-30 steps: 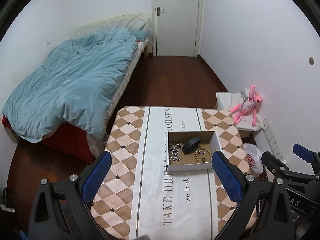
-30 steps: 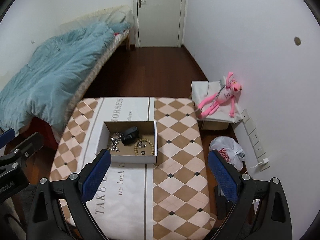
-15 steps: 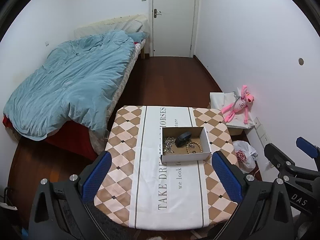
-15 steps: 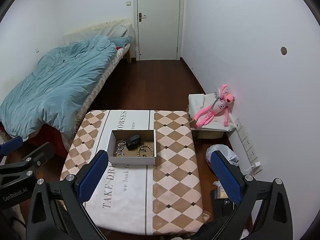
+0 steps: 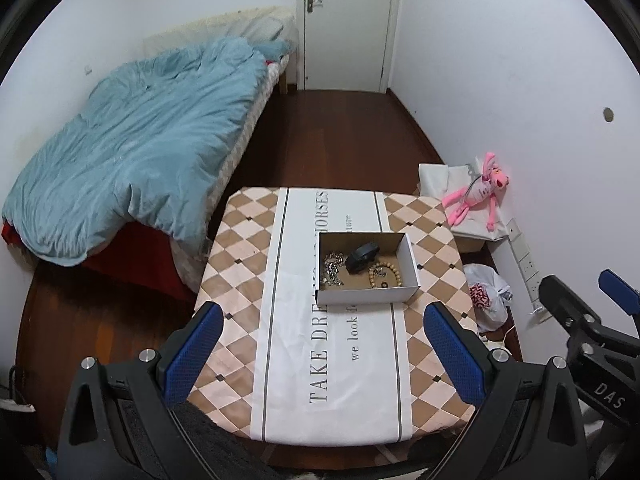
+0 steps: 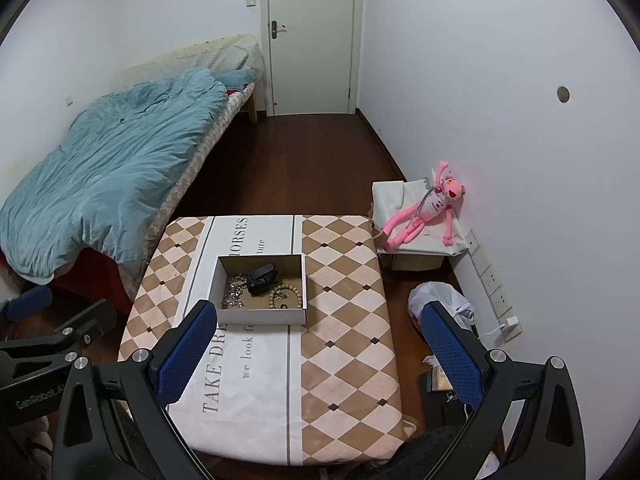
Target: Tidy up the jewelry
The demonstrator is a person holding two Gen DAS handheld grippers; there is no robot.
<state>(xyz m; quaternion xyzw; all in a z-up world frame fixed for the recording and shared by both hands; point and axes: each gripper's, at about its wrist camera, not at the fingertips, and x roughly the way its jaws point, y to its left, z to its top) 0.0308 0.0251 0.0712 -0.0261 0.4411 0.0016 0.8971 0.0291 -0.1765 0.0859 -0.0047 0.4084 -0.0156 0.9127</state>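
A white cardboard box (image 5: 368, 294) (image 6: 262, 315) sits on a small table with a checkered cloth (image 5: 240, 264) (image 6: 344, 320). Inside lie a silver chain (image 5: 333, 269) (image 6: 235, 291), a black band (image 5: 362, 256) (image 6: 262, 278) and a wooden bead bracelet (image 5: 385, 275) (image 6: 285, 297). My left gripper (image 5: 322, 354) is open and empty, high above the table's near edge. My right gripper (image 6: 320, 354) is open and empty, equally high above the table. Each gripper shows at the edge of the other's view.
A bed with a blue duvet (image 5: 132, 148) stands left of the table. A pink plush toy (image 6: 426, 208) lies on a covered box by the right wall. A white plastic bag (image 6: 438, 304) sits on the floor. A closed door (image 6: 312, 36) is at the back.
Both grippers have risen and pulled back from the table, so the box looks smaller and more of the room shows. Both stay open and empty.
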